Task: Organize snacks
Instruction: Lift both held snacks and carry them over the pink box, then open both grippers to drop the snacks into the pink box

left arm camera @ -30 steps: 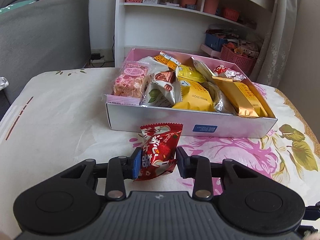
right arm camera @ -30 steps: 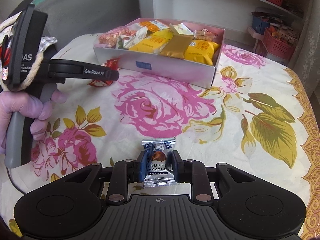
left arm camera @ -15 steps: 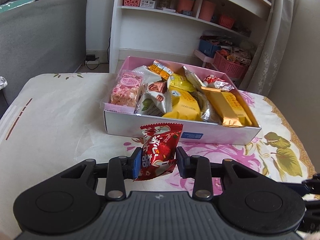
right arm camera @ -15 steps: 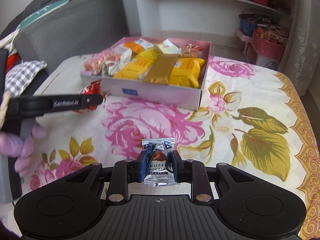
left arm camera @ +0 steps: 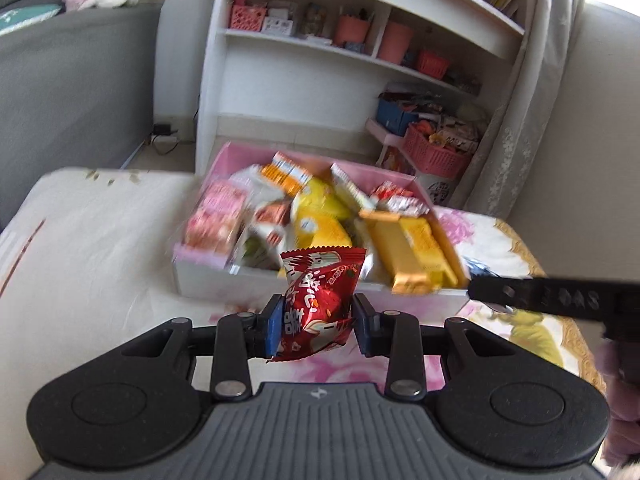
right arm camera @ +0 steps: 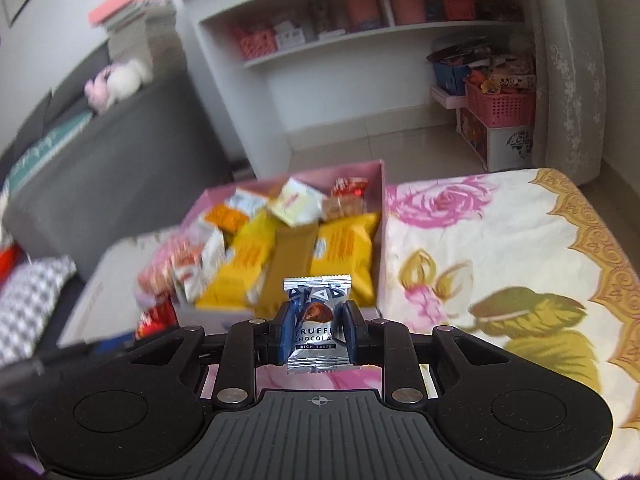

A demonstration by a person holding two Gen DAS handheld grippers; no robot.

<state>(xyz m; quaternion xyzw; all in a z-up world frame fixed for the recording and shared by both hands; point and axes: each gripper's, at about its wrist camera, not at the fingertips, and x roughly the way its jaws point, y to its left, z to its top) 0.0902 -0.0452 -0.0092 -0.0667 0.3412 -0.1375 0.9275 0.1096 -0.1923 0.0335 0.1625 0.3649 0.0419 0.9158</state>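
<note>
Floral tablecloth [right arm camera: 500, 240], frame right | left gripper [left arm camera: 316, 318] pinching red packet [left arm camera: 318, 300]; right gripper [right arm camera: 318, 330] pinching truffle chocolate [right arm camera: 318, 322] | crowded pink box [right arm camera: 382, 220], centre: packets risking sliding out.

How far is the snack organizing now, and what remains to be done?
Done: the pink box already holds many packets. In hand: the left tool grips a red snack packet; the right tool grips a silver truffle chocolate. Left: both must go into the box.
</note>
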